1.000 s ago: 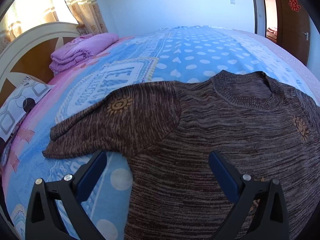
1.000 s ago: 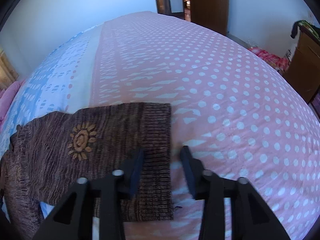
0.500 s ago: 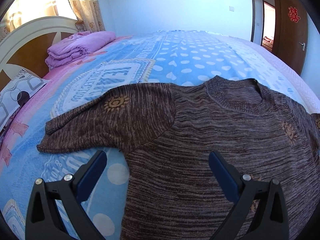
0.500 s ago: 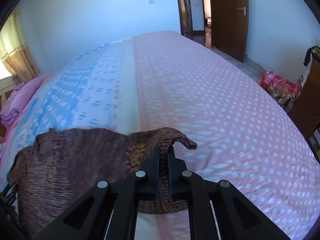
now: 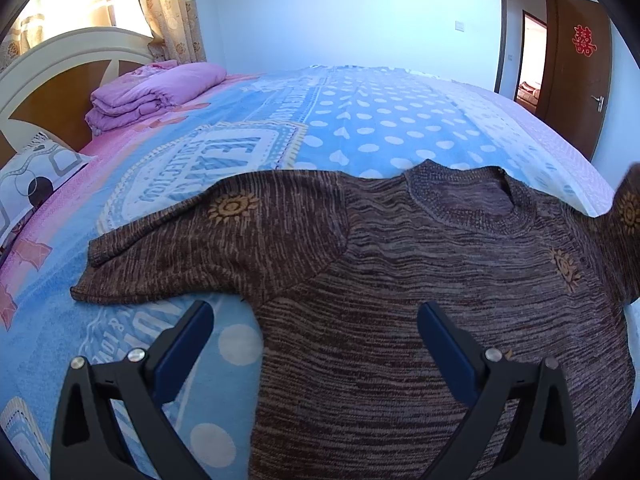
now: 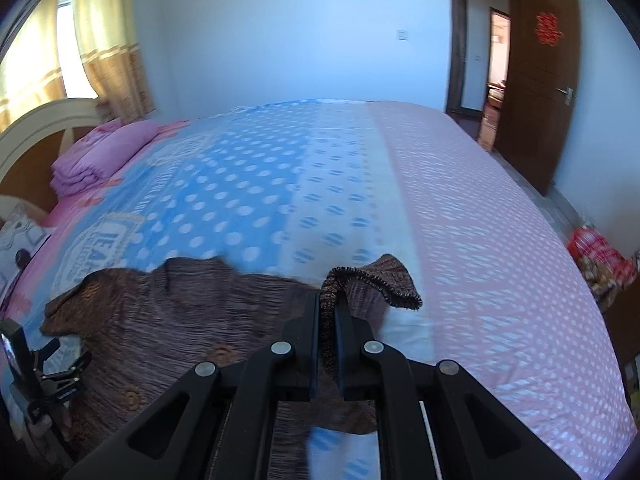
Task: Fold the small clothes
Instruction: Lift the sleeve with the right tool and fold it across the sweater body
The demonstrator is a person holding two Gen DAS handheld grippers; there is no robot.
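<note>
A brown knitted sweater (image 5: 400,280) with small orange sun marks lies front up on the bed, neck away from me. Its left sleeve (image 5: 192,248) is spread flat to the left. My left gripper (image 5: 316,324) hovers open just above the sweater's lower left part, with nothing between its fingers. My right gripper (image 6: 327,312) is shut on the right sleeve's cuff (image 6: 372,280), lifted off the bedspread; the cuff's ribbed end flops over to the right. In the left wrist view the raised right sleeve (image 5: 626,216) shows at the far right edge.
The bedspread (image 5: 360,120) is blue with white dots on the left and pink (image 6: 500,240) on the right. Folded purple bedding (image 5: 156,92) and a pillow (image 5: 28,184) lie by the headboard. A brown door (image 6: 540,80) stands open. Red cloth (image 6: 600,256) lies beside the bed.
My right gripper shut on the right sleeve's cuff, then lifted it and carried it left over the sweater. The left gripper stayed open, nearly still.
</note>
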